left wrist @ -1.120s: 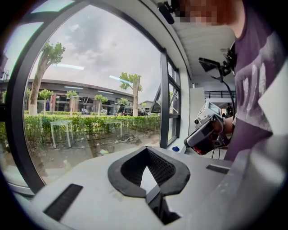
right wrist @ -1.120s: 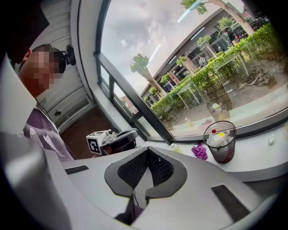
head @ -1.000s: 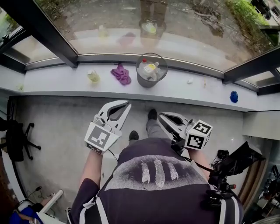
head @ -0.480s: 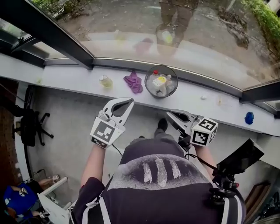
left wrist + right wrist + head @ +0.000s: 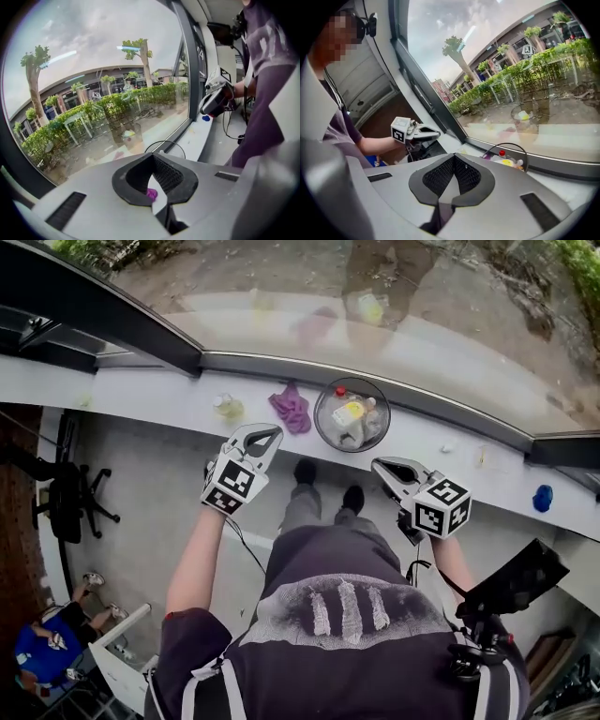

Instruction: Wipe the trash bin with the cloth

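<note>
A crumpled purple cloth (image 5: 292, 409) lies on the white windowsill (image 5: 150, 401), just left of a round clear trash bin (image 5: 318, 418) with bottles and rubbish inside. My left gripper (image 5: 265, 435) is shut and empty, its tips just short of the sill's edge below the cloth. In the left gripper view a bit of the cloth (image 5: 151, 193) shows through the gap behind the closed tips (image 5: 152, 157), and the bin's rim (image 5: 165, 143) rises beyond. My right gripper (image 5: 382, 468) is shut and empty, below and right of the bin. Its own view (image 5: 453, 157) shows the bin (image 5: 511, 154) ahead.
A small yellow bottle (image 5: 226, 407) stands on the sill left of the cloth, and a blue object (image 5: 542, 498) lies far right. The window glass rises right behind the sill. An office chair (image 5: 70, 502) stands on the floor at left, a dark device (image 5: 511, 582) at right.
Both grippers have moved forward toward the windowsill. The left one has dropped close to the cloth; the right one has come nearer the bin. Both stayed shut.
</note>
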Motion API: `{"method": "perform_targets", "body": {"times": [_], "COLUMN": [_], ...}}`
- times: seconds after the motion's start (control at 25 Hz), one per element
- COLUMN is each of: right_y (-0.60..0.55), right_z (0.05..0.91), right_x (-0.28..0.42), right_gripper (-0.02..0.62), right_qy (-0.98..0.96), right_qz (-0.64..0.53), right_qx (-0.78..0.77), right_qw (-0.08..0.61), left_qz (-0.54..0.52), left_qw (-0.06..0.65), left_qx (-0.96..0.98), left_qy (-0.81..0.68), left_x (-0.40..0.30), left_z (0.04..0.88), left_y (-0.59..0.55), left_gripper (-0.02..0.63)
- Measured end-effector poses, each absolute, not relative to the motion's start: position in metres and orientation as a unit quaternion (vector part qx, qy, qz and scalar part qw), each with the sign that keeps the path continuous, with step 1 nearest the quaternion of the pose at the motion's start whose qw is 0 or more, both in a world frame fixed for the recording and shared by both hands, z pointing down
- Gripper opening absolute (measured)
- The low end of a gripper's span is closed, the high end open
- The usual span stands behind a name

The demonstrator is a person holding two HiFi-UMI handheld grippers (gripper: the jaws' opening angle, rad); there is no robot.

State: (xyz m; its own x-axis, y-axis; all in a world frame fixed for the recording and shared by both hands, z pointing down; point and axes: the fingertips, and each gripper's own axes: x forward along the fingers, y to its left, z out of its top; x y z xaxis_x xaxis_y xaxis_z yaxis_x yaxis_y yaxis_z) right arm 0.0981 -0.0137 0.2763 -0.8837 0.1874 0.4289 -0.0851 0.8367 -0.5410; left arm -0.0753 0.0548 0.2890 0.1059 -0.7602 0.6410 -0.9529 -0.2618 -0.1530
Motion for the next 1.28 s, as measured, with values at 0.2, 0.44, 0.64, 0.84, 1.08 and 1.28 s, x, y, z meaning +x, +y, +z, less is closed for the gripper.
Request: {"method": "perform_targets", "body": {"times": [0.2,0.44,0.64,0.84,1.08,1.28], "right_y": [-0.041,-0.055,-0.078,-0.099,-0.134,-0.157], "right_z": [0.312,0.328,0.344,0.386,0.439,0.452], "right_x": [0.088,0.072,0.055,0.079,0.107,0.113], "right_gripper": [-0.009,-0.009,-0.009,-0.009,-0.009,-0.009], "right_qy": [-0.907,-0.879,-0.872,-0.840,-0.816,-0.827], "right_qz": [0.294,0.317,0.281,0.293,0.284,0.292], "right_qx": [0.034,0.077,0.115,0.144,0.189,0.235], "right_qw": [0.298,0.347,0.383,0.434,0.466,0.420], "left_qz": [0.350,0.401,0.453,0.475,0.494,0.486], "left_qw": [0.160,0.209,0.233,0.256,0.293,0.323], "left_qx": [0.751,0.765,0.765,0.768,0.756,0.750], "left_qy": [-0.537,-0.458,-0.393,-0.346,-0.315,-0.311], "left_x": [-0.111,-0.151,-0.185,-0.179,-0.167,-0.157], "left_z": [0.357,0.448,0.519,0.597,0.696,0.744], "left_y": [0.032,0.012,0.002,0.000,-0.006,-0.002], "left_gripper": [-0.006,0.457,0.503,0.503,0.502,0.502]}}
